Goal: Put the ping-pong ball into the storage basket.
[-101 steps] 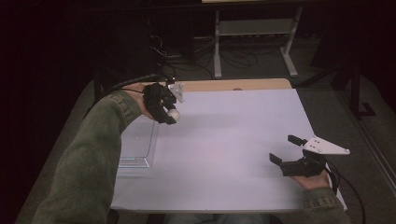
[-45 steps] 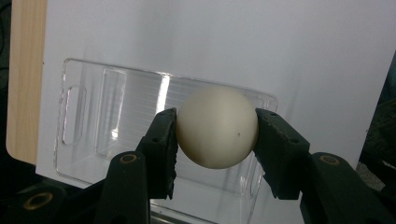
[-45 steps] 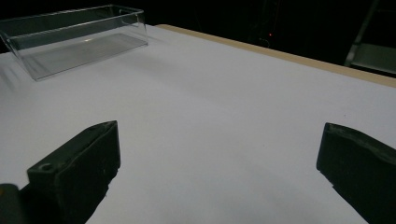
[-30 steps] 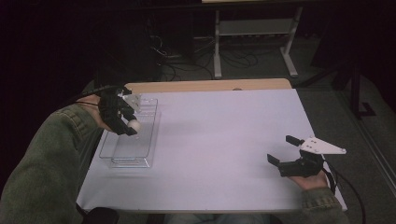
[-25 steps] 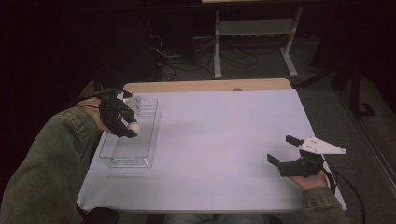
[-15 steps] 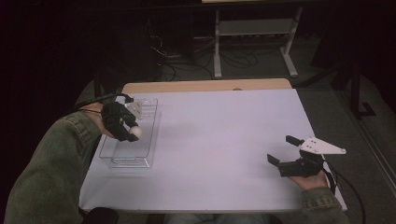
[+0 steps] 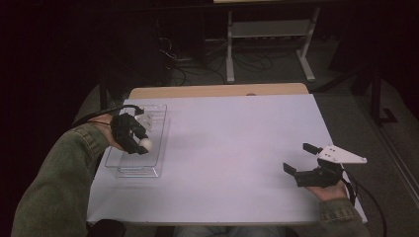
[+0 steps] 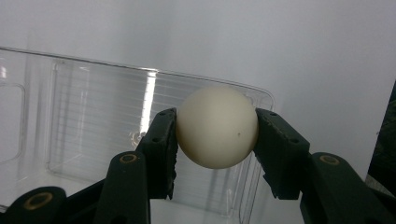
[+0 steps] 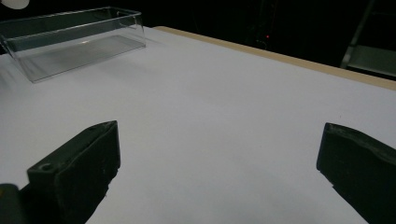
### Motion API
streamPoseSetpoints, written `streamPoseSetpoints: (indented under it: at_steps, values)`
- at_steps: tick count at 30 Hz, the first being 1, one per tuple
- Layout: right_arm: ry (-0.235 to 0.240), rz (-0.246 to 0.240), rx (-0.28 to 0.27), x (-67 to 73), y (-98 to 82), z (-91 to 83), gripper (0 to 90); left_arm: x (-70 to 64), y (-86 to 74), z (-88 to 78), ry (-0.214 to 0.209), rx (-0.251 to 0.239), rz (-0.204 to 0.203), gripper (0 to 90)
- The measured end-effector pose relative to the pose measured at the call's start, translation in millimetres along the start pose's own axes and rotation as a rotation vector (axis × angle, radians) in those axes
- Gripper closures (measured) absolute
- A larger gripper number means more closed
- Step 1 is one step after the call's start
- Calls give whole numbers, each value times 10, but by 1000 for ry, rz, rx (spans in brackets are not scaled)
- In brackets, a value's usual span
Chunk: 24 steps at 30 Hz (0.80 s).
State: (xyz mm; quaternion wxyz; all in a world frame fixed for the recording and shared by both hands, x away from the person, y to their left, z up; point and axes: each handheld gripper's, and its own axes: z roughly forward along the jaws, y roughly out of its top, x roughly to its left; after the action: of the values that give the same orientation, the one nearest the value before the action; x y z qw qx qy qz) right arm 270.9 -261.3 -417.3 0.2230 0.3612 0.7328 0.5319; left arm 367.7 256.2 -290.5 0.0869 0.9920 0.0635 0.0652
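The worktop (image 7: 232,153) is a pale, bare sheet with a wooden strip along its far edge, set in a dark room. Behind it stands a metal frame (image 7: 269,37) with loose cables on the floor beside it.

A clear plastic tray (image 7: 129,170) lies on the left part of the worktop, long side running away from the person. In the left gripper view its ribbed floor (image 8: 93,135) and rounded corner sit directly beyond the jaws. In the right gripper view the tray (image 9: 70,39) is at the far upper left, well apart from that tool.

Two green sleeves come in from the bottom of the high view. The left tool (image 7: 141,143) hangs over the tray's near half; whether it is above the rim or already inside is hard to tell from above. Its jaws are closed on a white ball (image 8: 217,127), one pad on each side of it; the ball (image 7: 146,143) is a small pale dot in the high view.

The right tool (image 7: 300,159) is near the worktop's right front corner, low over the bare surface, its jaws spread wide with nothing between them, a grey plate on top.
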Motion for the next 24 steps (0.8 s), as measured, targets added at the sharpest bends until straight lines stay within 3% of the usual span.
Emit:
streamPoseSetpoints:
  at_steps: [16, 24]
  values:
    - [-3, 5, 3, 7, -6, -2, 0, -5, -106, 184, -18, 15, -21, 508]
    - [-2, 5, 5, 5, -9, -3, 0, -11, -112, 292, -46, 17, -22, 508]
